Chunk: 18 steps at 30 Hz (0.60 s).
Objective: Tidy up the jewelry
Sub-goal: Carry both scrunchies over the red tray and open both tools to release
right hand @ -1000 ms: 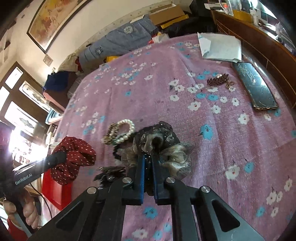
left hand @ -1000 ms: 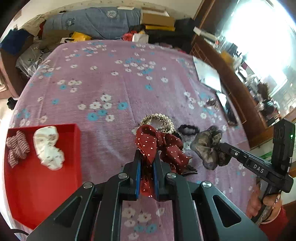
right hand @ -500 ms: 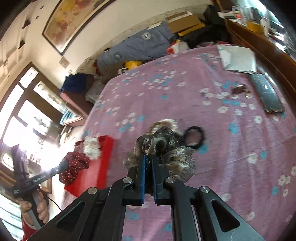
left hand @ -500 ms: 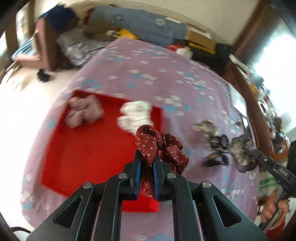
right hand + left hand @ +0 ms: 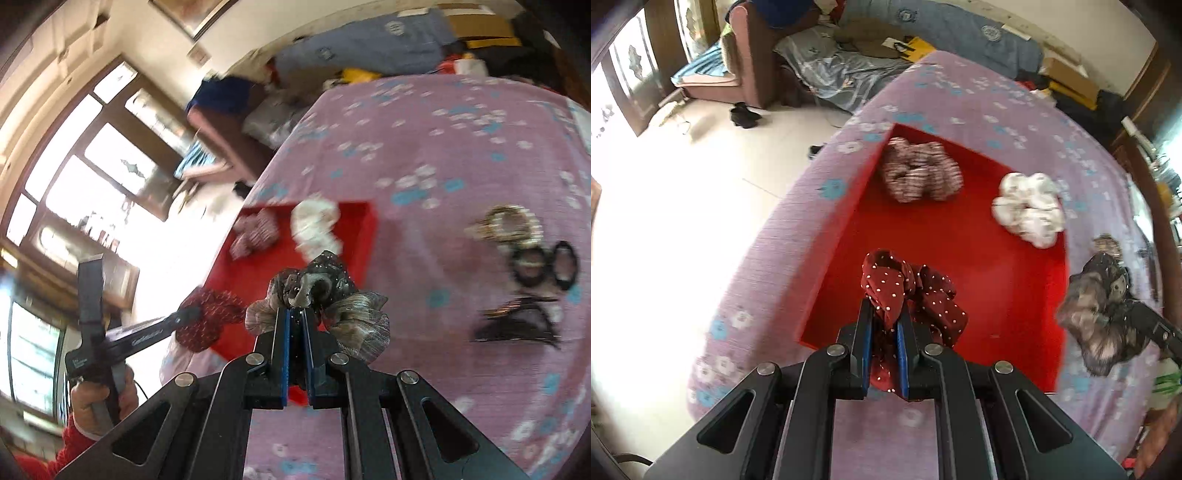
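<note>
A purple floral cloth (image 5: 798, 236) is being seen spread over the table, with a red tray (image 5: 990, 295) lying on it near the table's left edge. Inside the tray, a striped maroon-and-white scrunchie (image 5: 919, 171) is lying toward the far left corner, and a white scrunchie (image 5: 1028, 208) is lying to its right, close to the tray's right wall; the two are apart from each other. A dark red polka-dot scrunchie (image 5: 908, 291) is being pinched between the blue-padded jaws of the left gripper (image 5: 884, 332), which are pressed onto the fabric, and it is being held above the near part of the tray's floor. Whether it is touching the floor cannot be told. To the right of the tray, a grey-brown scrunchie (image 5: 1097, 314) is being gripped by the right gripper (image 5: 295, 332), whose jaws are closed tightly on a fold of it. In the right wrist view this scrunchie is being held above the near right corner of the tray (image 5: 255, 280), with the left gripper and its polka-dot scrunchie (image 5: 210, 317) showing to its left. Farther right on the cloth, a beaded bracelet (image 5: 506, 225), black hair ties (image 5: 543, 266) and a dark hair clip (image 5: 517, 325) are lying close together, blurred, well apart from the tray.
</note>
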{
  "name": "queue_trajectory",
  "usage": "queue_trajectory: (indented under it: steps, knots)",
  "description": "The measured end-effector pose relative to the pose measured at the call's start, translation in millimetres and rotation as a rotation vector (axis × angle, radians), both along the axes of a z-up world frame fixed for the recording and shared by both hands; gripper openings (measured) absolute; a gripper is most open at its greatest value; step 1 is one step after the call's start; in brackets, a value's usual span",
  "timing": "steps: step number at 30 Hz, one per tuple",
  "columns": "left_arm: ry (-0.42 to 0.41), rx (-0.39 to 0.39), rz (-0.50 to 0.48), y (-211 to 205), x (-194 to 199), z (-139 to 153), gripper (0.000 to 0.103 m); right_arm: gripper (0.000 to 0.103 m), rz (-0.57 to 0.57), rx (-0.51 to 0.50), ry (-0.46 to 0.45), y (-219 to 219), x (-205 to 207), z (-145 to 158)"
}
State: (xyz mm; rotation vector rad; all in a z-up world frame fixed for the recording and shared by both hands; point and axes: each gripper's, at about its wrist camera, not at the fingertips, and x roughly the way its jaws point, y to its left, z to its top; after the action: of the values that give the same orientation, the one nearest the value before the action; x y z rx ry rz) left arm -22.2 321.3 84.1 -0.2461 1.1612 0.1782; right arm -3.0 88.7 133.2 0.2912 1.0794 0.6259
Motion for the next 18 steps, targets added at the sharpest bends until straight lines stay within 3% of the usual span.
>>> queue_trajectory:
  steps: [7, 18]
  knots:
    - [0.037, 0.094, -0.004, 14.0, 4.0, -11.0, 0.011, 0.008, 0.07, -0.057, 0.071, 47.0, 0.9, -39.6]
    - [0.093, 0.207, -0.02, 14.8, 13.5, -20.4, 0.015, 0.008, 0.086, -0.106, 0.164, 63.4, -3.5, -74.1]
